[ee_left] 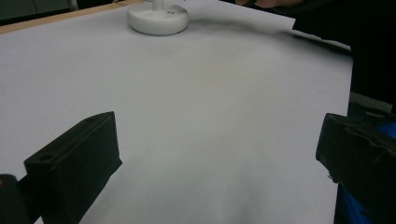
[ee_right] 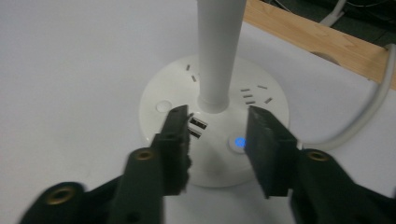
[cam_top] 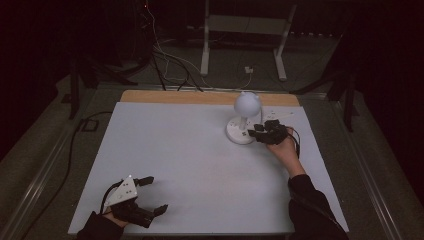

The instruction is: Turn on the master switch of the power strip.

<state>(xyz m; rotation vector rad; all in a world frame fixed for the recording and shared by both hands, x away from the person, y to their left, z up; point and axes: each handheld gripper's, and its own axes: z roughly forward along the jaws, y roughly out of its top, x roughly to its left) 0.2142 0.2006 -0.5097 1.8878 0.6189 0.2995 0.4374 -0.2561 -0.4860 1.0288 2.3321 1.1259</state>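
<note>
Lamp base under the right tool

The white lamp point(cam_top: 241, 125) stands far right on the bench point(cam_top: 175, 150). Right tool point(ee_right: 217, 135) hovers, jaws apart, over its base; left tool point(cam_top: 150, 195) rests wide apart near the front edge.

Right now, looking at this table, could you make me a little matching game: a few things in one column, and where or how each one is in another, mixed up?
Things:
1. desk lamp
2. left gripper
3. right gripper
4. round button

States:
A. glowing blue on the lamp's base
B. white, standing at the far right of the table
C. open, over bare table near the front edge
D. open, jaws either side of the front of the lamp's base

Pairs: 1-B, 2-C, 3-D, 4-A
</note>
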